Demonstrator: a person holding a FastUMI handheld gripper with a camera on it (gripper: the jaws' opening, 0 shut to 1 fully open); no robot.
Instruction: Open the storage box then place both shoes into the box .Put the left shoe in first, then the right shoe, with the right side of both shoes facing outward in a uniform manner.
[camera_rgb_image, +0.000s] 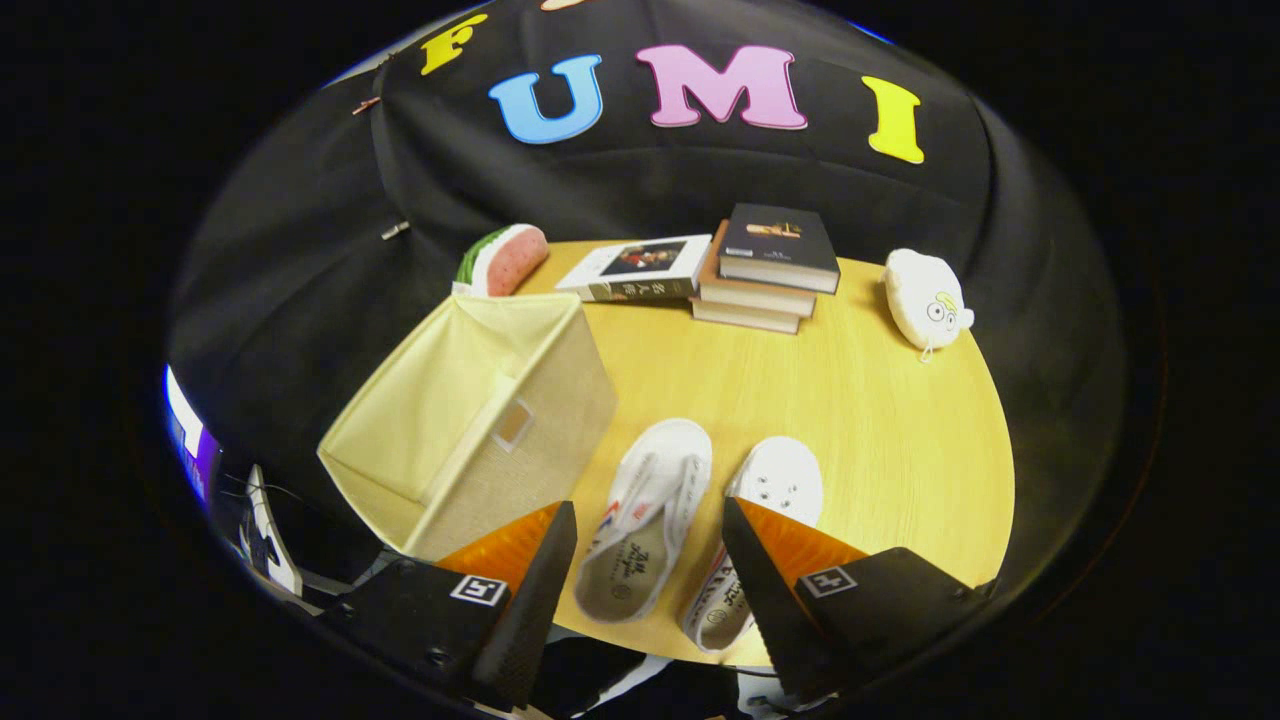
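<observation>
While the gripper (648, 540) hovers with its fingers spread wide and holding nothing, one white shoe (648, 520) lies between them and the other shoe (775, 490) sits partly behind the right finger. Just left is the open storage box (470, 420). Beyond: books (760, 270), a watermelon plush (505, 260), a white plush (925, 298) on the table (900, 440).

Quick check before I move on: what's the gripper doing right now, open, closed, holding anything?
Gripper: open, holding nothing; its fingers hang apart above the two white shoes on the table.
</observation>
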